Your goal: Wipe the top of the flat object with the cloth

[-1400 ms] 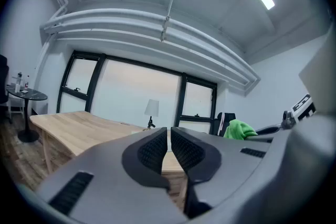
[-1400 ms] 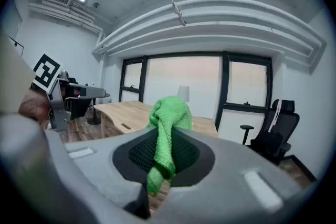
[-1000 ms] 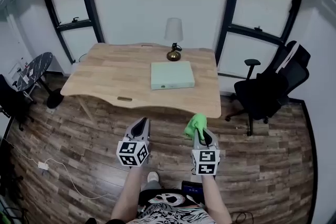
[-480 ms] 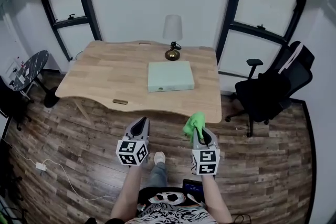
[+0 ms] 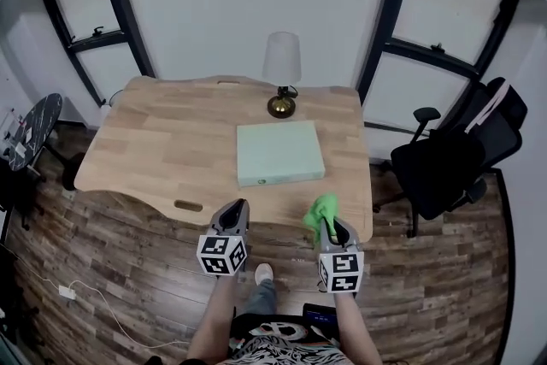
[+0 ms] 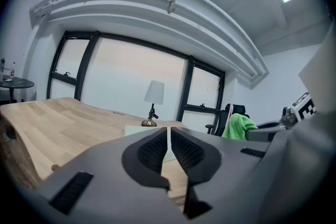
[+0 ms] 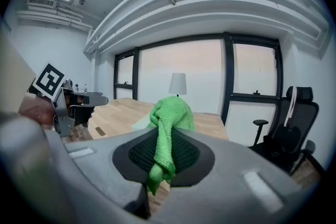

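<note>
A flat pale green box (image 5: 279, 152) lies on the wooden table (image 5: 162, 141), right of its middle; in the left gripper view only a pale strip of the box (image 6: 137, 128) shows beyond the jaws. My right gripper (image 5: 328, 225) hovers at the table's near edge, below the box, shut on a bright green cloth (image 5: 320, 212). In the right gripper view the cloth (image 7: 167, 128) bunches up between the pads and hides part of the box (image 7: 140, 122). My left gripper (image 5: 234, 216) hangs level with it to the left, shut and empty, its pads almost touching (image 6: 168, 150).
A brass table lamp (image 5: 280, 74) with a white shade stands just behind the box. A black office chair (image 5: 457, 162) sits right of the table, a small round table (image 5: 30, 122) far left. A cable with a white plug (image 5: 68, 292) lies on the wood floor.
The person has stepped toward the table: it and the box now sit closer and larger in the head view. Both grippers have come up to the near edge, still held as before.
</note>
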`<move>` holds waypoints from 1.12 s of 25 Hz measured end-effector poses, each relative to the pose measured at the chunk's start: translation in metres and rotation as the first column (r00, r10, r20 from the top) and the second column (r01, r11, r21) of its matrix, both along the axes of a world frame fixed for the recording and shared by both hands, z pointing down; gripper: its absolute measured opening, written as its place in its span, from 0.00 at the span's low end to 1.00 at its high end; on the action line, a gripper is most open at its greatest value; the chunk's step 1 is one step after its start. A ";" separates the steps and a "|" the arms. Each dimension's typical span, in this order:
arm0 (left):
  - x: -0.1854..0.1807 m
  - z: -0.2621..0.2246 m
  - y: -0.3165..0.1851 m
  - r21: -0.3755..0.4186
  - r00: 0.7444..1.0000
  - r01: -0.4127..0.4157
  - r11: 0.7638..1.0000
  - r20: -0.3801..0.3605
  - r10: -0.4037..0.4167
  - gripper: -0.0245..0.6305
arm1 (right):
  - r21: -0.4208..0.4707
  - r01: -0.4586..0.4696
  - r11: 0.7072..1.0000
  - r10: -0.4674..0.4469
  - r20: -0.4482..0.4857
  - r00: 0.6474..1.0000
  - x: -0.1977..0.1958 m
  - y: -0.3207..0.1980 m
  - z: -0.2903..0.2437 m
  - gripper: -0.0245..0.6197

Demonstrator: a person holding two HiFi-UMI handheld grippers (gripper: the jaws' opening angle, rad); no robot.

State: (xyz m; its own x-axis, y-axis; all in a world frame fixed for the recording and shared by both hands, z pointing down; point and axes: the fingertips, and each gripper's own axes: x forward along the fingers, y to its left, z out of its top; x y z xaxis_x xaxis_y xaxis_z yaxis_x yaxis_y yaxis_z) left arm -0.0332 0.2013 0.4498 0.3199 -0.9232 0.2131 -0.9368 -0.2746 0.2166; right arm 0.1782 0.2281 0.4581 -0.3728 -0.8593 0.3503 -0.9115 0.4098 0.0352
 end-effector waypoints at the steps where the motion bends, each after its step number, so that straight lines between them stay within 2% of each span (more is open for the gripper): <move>1: -0.007 0.005 -0.019 -0.015 1.000 -0.001 1.000 0.003 0.001 0.07 | -0.009 -0.003 1.000 0.003 0.001 1.000 -0.005 -0.018 0.002 0.10; 8: -0.047 0.024 -0.129 -0.071 1.000 0.000 0.997 0.005 0.000 0.07 | -0.030 -0.012 0.999 0.011 -0.020 1.000 -0.037 -0.133 0.006 0.10; 12: -0.061 0.035 -0.170 -0.087 1.000 -0.020 0.996 -0.006 0.020 0.07 | -0.072 0.001 0.997 0.001 0.024 1.000 -0.052 -0.174 0.014 0.10; 17: -0.075 0.053 -0.202 -0.116 0.999 -0.023 0.993 -0.028 0.020 0.07 | -0.083 -0.017 0.996 0.022 0.062 0.998 -0.059 -0.202 0.017 0.10; 24: -0.073 0.070 -0.220 -0.155 0.998 -0.057 0.986 -0.027 0.054 0.07 | -0.097 -0.054 0.994 0.062 0.080 0.995 -0.053 -0.215 0.024 0.10; 26: -0.075 0.069 -0.223 -0.154 0.998 -0.055 0.987 -0.023 0.052 0.07 | -0.100 -0.062 0.993 0.071 0.093 0.993 -0.052 -0.221 0.026 0.10; 28: -0.080 0.066 -0.227 -0.131 0.998 -0.050 0.990 -0.050 0.043 0.07 | -0.104 -0.056 0.993 0.065 0.089 0.994 -0.056 -0.227 0.028 0.10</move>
